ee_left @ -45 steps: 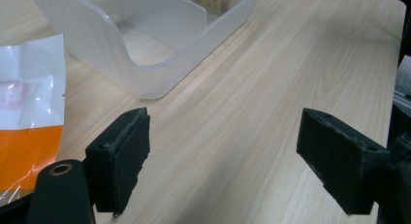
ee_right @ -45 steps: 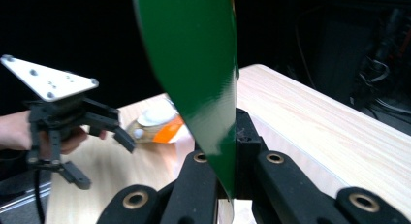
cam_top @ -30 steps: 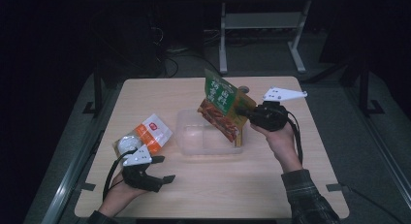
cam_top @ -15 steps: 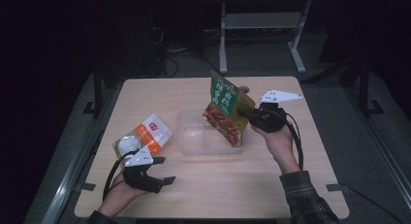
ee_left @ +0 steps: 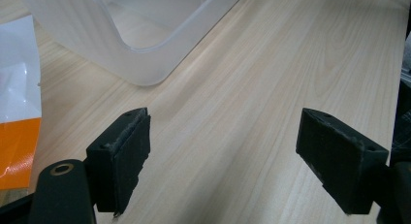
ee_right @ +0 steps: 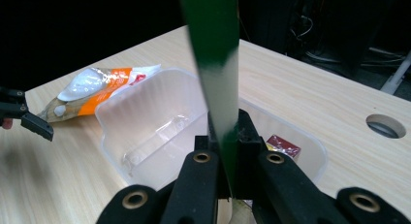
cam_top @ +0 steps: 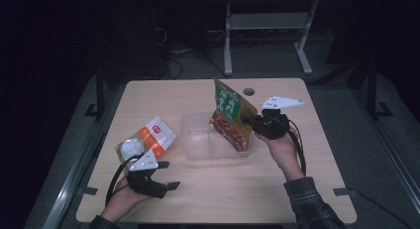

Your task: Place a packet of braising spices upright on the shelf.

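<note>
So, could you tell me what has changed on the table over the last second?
The right gripper, shut on the green snack bag, has shifted it a little to the right, over the right end of the clear tub. The left gripper stays open near the table's front edge, and the orange packet lies where it was.
</note>
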`<state>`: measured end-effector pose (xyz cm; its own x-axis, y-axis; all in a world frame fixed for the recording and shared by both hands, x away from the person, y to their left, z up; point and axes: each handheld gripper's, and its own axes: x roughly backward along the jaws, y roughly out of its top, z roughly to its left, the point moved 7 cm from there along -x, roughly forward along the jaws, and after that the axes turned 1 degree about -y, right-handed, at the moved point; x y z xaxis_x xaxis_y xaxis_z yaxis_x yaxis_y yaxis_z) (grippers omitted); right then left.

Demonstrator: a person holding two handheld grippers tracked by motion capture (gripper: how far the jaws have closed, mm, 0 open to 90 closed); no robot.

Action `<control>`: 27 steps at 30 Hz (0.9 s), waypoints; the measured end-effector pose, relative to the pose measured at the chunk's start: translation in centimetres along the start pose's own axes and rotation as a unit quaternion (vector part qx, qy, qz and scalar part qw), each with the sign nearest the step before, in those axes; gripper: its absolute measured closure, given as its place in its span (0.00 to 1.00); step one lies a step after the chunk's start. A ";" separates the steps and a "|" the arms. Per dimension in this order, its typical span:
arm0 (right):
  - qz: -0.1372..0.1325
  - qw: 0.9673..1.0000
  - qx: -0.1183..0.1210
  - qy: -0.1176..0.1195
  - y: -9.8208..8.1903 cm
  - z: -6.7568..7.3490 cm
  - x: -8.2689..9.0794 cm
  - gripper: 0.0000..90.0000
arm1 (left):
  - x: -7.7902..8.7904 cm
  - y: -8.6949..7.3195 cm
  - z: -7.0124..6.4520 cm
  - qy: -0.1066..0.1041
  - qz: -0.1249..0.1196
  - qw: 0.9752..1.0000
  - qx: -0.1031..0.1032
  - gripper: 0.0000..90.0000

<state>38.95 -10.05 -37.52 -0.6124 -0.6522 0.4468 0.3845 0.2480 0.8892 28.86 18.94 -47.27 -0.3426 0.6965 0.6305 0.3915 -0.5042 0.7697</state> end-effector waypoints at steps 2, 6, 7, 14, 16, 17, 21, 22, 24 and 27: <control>0.001 1.000 0.000 0.000 -0.1 0.0 -0.1 0.99 | 0.0 0.0 0.0 0.000 0.002 1.000 -0.002 0.21; 0.008 1.000 0.001 0.003 -0.3 0.2 -0.5 0.99 | -0.1 -0.1 0.0 0.001 0.007 1.000 -0.008 0.21; 0.010 1.000 0.000 0.005 -0.4 0.3 -0.8 0.99 | -0.1 -0.1 0.0 0.001 0.008 1.000 -0.009 0.21; 0.015 1.000 -0.003 0.010 -0.7 0.5 -1.4 0.99 | -0.3 -0.2 0.0 0.002 0.013 1.000 -0.018 0.21; 0.020 1.000 -0.001 0.012 -0.8 0.6 -1.6 0.99 | -0.3 -0.2 -0.1 0.001 0.014 1.000 -0.018 0.21; 0.019 1.000 -0.001 0.013 -0.8 0.6 -1.7 0.99 | -0.4 -0.2 -0.1 0.000 0.016 1.000 -0.019 0.21; 0.022 1.000 -0.002 0.019 -0.9 0.6 -1.8 0.97 | -0.5 -0.3 -0.1 0.000 0.019 1.000 -0.018 0.21; 0.021 1.000 -0.003 0.020 -0.9 0.6 -1.8 0.96 | -0.5 -0.4 -0.1 0.000 0.021 1.000 -0.020 0.21; 0.023 0.999 -0.004 0.025 -1.0 0.6 -1.8 0.93 | -0.6 -0.4 -0.2 -0.001 0.023 0.999 -0.022 0.21; 0.017 1.000 -0.003 0.024 -0.8 0.5 -1.7 0.88 | -0.6 -0.4 -0.2 0.000 0.025 0.999 -0.023 0.21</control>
<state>39.30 -8.77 -38.93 -0.5646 -0.6775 0.4714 0.4084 0.2670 0.8729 28.72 18.64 -47.96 -0.3229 0.6702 0.6682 0.3683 -0.5614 0.7410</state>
